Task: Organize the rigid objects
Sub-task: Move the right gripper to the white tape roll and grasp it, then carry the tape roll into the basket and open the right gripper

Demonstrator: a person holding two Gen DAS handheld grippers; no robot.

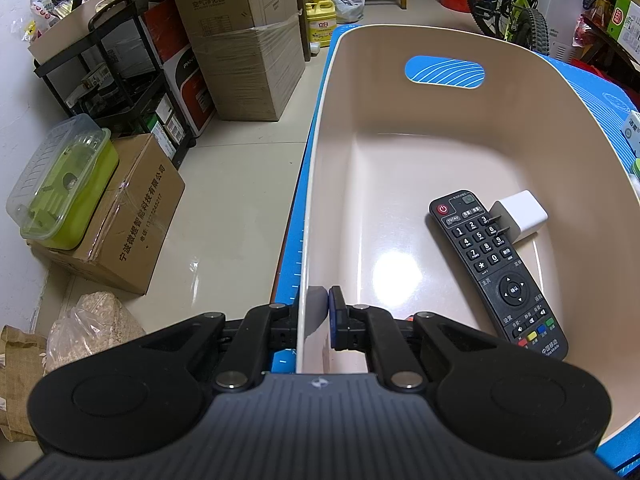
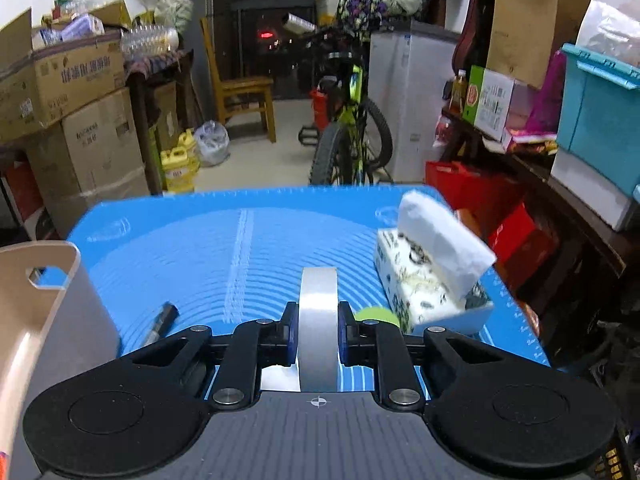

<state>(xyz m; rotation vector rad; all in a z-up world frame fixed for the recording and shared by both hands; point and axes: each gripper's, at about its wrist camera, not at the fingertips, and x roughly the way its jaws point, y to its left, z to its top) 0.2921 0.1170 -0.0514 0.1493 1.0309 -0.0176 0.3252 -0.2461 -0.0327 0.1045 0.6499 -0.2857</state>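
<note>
A beige plastic bin (image 1: 400, 152) stands on a blue mat (image 2: 240, 240). Inside it lie a black remote control (image 1: 500, 276) and a white charger plug (image 1: 520, 216). My left gripper (image 1: 316, 316) is shut on the bin's left wall, one finger inside and one outside. My right gripper (image 2: 318, 332) is shut on a roll of white tape (image 2: 319, 320), held upright above the mat. The bin's corner (image 2: 44, 280) shows at the left of the right wrist view. A black marker (image 2: 162, 320) lies on the mat near the bin.
A tissue box (image 2: 428, 280) with a tissue sticking out sits on the mat's right side, a green round object (image 2: 378, 316) beside it. Cardboard boxes (image 1: 240, 40), a shelf and a bicycle (image 2: 352, 128) stand around the table. The mat's left edge drops to the floor.
</note>
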